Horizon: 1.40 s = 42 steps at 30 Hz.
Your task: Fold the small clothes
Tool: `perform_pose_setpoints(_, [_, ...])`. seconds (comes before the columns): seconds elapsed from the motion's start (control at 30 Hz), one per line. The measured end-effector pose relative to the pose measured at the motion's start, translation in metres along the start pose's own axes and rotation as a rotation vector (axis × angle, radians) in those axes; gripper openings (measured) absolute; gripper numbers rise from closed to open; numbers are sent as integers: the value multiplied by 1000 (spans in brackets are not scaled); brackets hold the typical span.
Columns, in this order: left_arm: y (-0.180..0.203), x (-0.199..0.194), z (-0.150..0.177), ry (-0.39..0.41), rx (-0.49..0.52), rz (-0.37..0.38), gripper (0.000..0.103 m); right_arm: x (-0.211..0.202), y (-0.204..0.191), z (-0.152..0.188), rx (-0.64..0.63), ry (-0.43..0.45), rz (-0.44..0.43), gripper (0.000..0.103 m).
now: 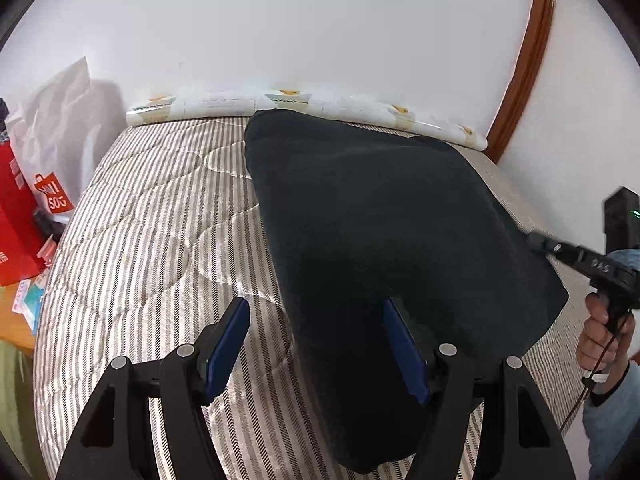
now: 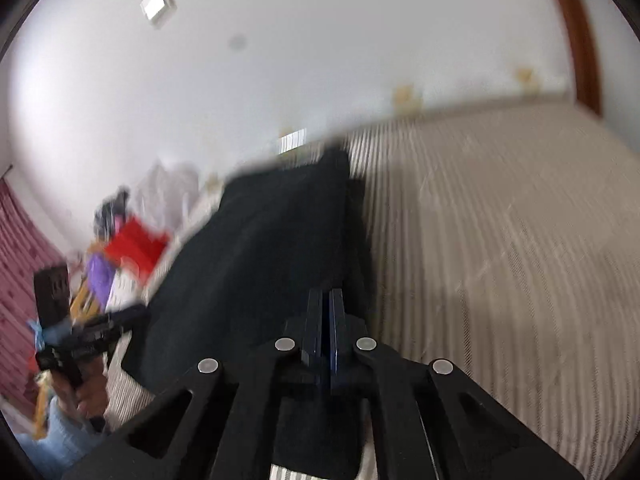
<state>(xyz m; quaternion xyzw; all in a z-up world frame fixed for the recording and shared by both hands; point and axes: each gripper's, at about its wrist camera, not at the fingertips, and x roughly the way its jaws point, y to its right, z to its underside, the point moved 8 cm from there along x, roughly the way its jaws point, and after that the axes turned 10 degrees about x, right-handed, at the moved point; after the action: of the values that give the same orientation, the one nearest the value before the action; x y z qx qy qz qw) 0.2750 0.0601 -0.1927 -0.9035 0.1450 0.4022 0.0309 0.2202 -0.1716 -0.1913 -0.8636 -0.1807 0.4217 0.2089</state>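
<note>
left gripper [image 1: 316, 344]: jaws spread wide, blue pads [image 1: 226, 346] well apart, nothing pinched. the right-hand pad sits against or just over the near-left edge of the dark cloth [image 1: 384, 240]; can't tell if it touches.

right gripper [image 2: 326, 320]: pads pressed together, clenched on the edge of the dark cloth [image 2: 260, 256]. in the left wrist view the right gripper [image 1: 538, 242] comes in from the right and bites the cloth's right edge, with the person's hand [image 1: 606, 332] on its handle.

cloth: dark, near-black, one piece, on the striped quilted mattress [image 1: 152, 232]. far part reaches toward the wall end of the bed; the right edge is held up off the surface by the right gripper, and the fabric slopes away from there. right wrist view is motion-blurred, fine detail unreadable.

surroundings: rolled printed sheet [image 1: 304, 104] along the bed's far edge against the white wall [image 1: 320, 32]. red bag [image 1: 18, 216] and white plastic bag [image 1: 56, 120] off the bed's left side. brown wooden trim [image 1: 528, 56] on the right.
</note>
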Motion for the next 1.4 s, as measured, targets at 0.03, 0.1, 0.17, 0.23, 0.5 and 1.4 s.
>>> perform_pose_setpoints(0.03, [0, -1, 0, -1, -3, 2, 67, -4, 2, -1, 15, 12, -8, 2])
perform_pose_setpoints(0.1, [1, -4, 2, -1, 0, -1, 67, -5, 8, 1, 50, 3, -20, 2])
perform_pose_setpoints(0.17, [2, -4, 4, -2, 4, -7, 67, -2, 9, 6, 19, -13, 28, 2])
perform_pose_setpoints(0.23, [3, -7, 7, -2, 0, -6, 67, -2, 12, 7, 23, -12, 36, 2])
perform_pose_setpoints(0.5, [5, -14, 21, -13, -13, -6, 67, -18, -12, 5, -88, 49, 177, 7])
perform_pose_setpoints(1.4, [25, -33, 45, -46, 6, -79, 67, -8, -49, 63, -302, -15, 371, 31])
